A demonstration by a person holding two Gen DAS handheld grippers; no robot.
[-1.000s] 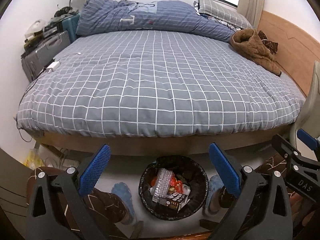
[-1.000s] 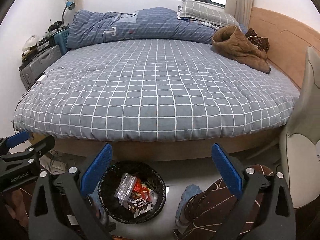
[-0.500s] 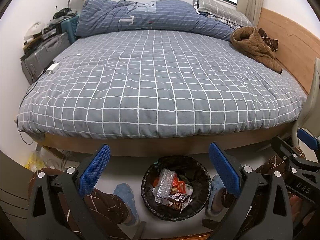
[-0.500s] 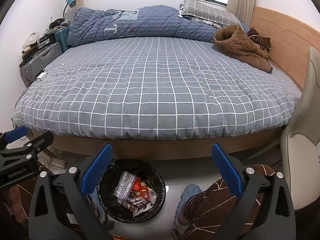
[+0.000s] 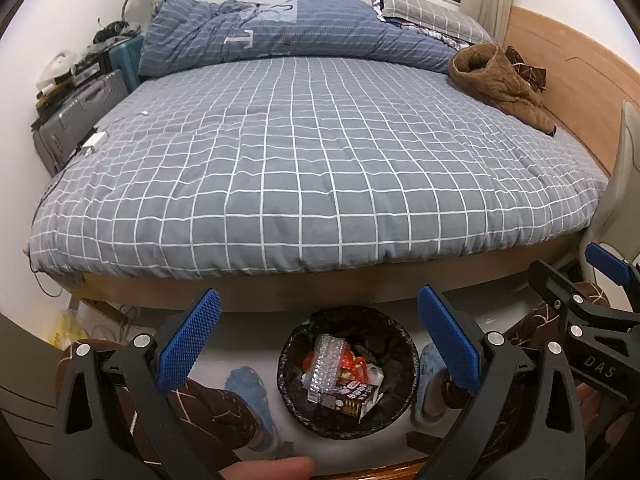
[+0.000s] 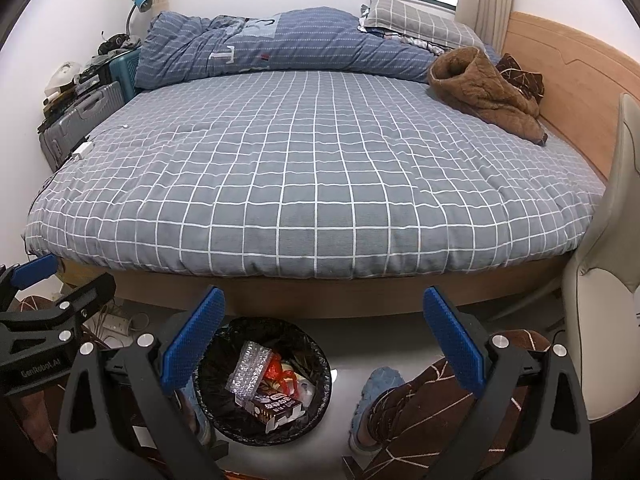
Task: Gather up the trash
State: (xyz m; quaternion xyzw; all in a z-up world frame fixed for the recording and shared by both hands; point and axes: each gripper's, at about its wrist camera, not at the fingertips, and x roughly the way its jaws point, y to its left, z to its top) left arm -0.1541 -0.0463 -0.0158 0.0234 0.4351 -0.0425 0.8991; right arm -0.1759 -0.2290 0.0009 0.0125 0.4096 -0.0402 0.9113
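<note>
Black trash bin of wrappers between spread blue fingers, below the checked bed.

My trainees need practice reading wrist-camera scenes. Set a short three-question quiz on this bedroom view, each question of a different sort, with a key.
1. True or false: the left gripper holds a piece of trash.
2. Multiple choice: the round black-lined trash bin stands (A) on the bed, (B) on the floor by the bed's near edge, (C) on the grey suitcase.
3. Fill in: the garment on the grey checked bedspread near the wooden headboard is a ____ fleece jacket.

Key: 1 false; 2 B; 3 brown.
</note>
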